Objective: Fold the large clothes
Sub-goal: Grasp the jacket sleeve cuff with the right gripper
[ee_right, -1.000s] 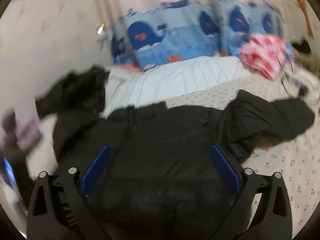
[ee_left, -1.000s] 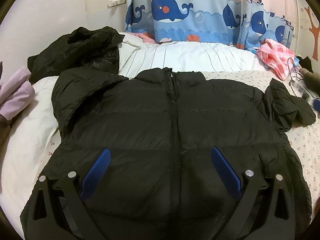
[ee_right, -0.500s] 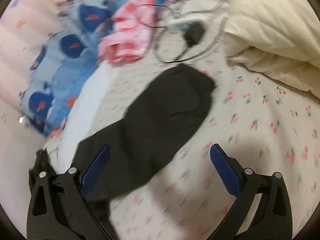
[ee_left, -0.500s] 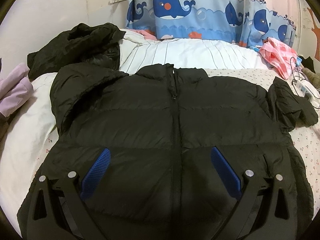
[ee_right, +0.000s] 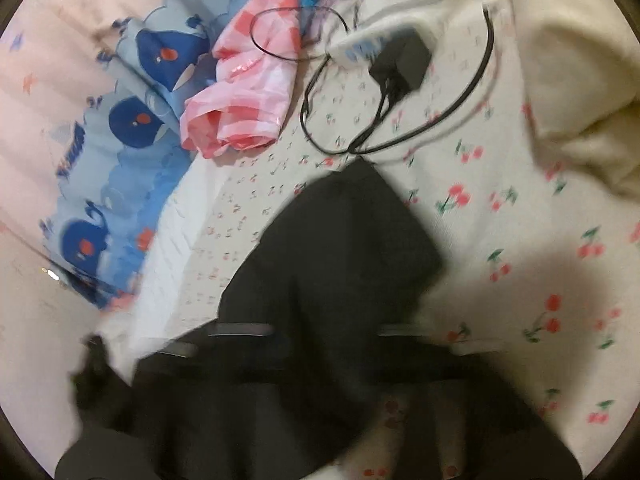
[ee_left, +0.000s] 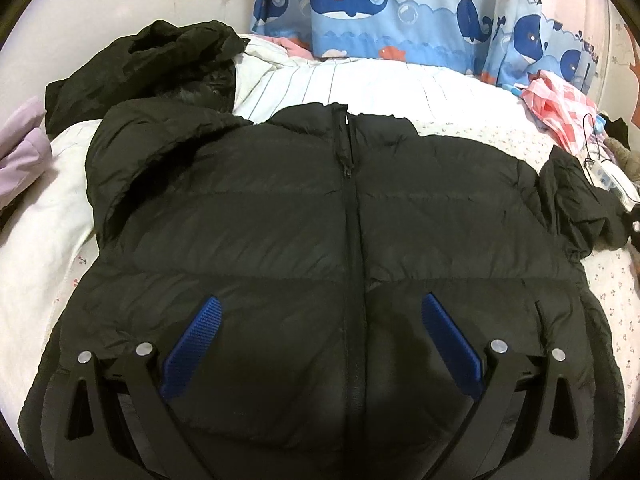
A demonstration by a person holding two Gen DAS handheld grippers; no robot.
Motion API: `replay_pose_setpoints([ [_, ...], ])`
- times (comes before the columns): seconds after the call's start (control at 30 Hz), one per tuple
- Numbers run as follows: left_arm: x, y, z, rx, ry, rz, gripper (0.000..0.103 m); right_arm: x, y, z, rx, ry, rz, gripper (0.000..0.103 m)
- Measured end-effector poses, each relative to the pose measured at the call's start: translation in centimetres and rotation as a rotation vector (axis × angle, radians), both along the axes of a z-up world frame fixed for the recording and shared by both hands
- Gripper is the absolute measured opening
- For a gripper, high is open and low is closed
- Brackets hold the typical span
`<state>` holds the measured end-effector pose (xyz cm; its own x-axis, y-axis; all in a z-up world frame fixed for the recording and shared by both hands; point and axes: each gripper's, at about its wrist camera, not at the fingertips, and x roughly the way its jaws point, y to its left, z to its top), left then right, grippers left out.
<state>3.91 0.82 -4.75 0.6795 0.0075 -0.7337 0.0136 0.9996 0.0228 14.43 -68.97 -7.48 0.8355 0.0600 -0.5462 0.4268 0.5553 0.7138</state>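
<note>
A black puffer jacket (ee_left: 280, 232) lies front up and zipped on the bed, collar toward the curtain. Its left sleeve is folded in at the shoulder; its right sleeve (ee_left: 576, 200) lies crumpled at the right. My left gripper (ee_left: 320, 344) is open and empty, hovering over the jacket's lower front. In the right wrist view the black sleeve (ee_right: 340, 248) lies on the cherry-print sheet (ee_right: 520, 240). The right gripper's fingers are motion-blurred low in that view, over the sleeve; whether they are open or shut cannot be made out.
Another black garment (ee_left: 152, 64) is heaped at the back left, with a lilac cloth (ee_left: 20, 156) at the left edge. A pink checked cloth (ee_right: 248, 80), a black charger with cables (ee_right: 400, 60) and a cream duvet (ee_right: 580, 60) lie beyond the sleeve. Whale curtain (ee_left: 380, 12) behind.
The left gripper has crept forward over the jacket. The right gripper swung right from the jacket front and dropped close over the right sleeve; its blue fingers are now blurred.
</note>
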Motion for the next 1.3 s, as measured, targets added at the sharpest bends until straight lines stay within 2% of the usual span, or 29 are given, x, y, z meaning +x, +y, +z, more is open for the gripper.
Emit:
replay_pose_setpoints([
  [0.07,0.0,0.1,0.0,-0.001,-0.003,0.001,0.096,-1.4,0.3,3.0,-0.073,-0.072,-0.004,0.006],
  [0.17,-0.1,0.5,0.5,-0.019,-0.017,0.014,0.096,-5.2,-0.1,7.1,-0.112,-0.208,-0.084,0.006],
  [0.2,-0.1,0.7,0.5,-0.025,-0.018,0.017,0.096,-6.1,-0.3,8.0,-0.125,-0.221,-0.105,0.006],
  [0.27,0.1,1.1,0.5,-0.040,-0.013,0.028,0.096,-7.4,-0.8,9.5,-0.172,-0.187,-0.124,0.006],
  [0.37,0.4,1.6,0.4,-0.065,0.003,0.040,0.096,-7.7,-0.9,10.1,-0.160,-0.151,-0.130,0.006],
  [0.5,0.4,2.8,1.0,-0.080,-0.009,0.071,0.096,-6.3,2.0,12.5,-0.182,-0.179,-0.089,0.006],
  [0.7,0.6,6.5,3.0,-0.109,-0.047,0.163,0.096,-0.9,13.8,19.7,-0.302,-0.285,0.124,0.006],
  [0.8,0.6,8.9,3.9,-0.114,-0.076,0.237,0.096,2.1,22.4,23.3,-0.322,-0.369,0.275,0.006],
  [0.97,0.3,12.7,5.2,-0.172,-0.098,0.316,0.096,5.8,36.7,26.5,-0.315,-0.466,0.504,0.006],
  [1.07,0.0,14.5,6.1,-0.194,-0.118,0.349,0.096,8.0,45.1,26.0,-0.262,-0.490,0.631,0.006],
  [1.13,-0.2,15.9,6.6,-0.212,-0.130,0.377,0.096,9.1,50.6,24.4,-0.240,-0.485,0.706,0.006],
  [1.2,-0.4,17.1,6.7,-0.235,-0.132,0.401,0.096,9.9,55.4,22.0,-0.222,-0.456,0.770,0.006],
  [1.3,-0.5,19.0,6.7,-0.269,-0.132,0.441,0.096,11.2,61.4,16.8,-0.178,-0.363,0.852,0.006],
])
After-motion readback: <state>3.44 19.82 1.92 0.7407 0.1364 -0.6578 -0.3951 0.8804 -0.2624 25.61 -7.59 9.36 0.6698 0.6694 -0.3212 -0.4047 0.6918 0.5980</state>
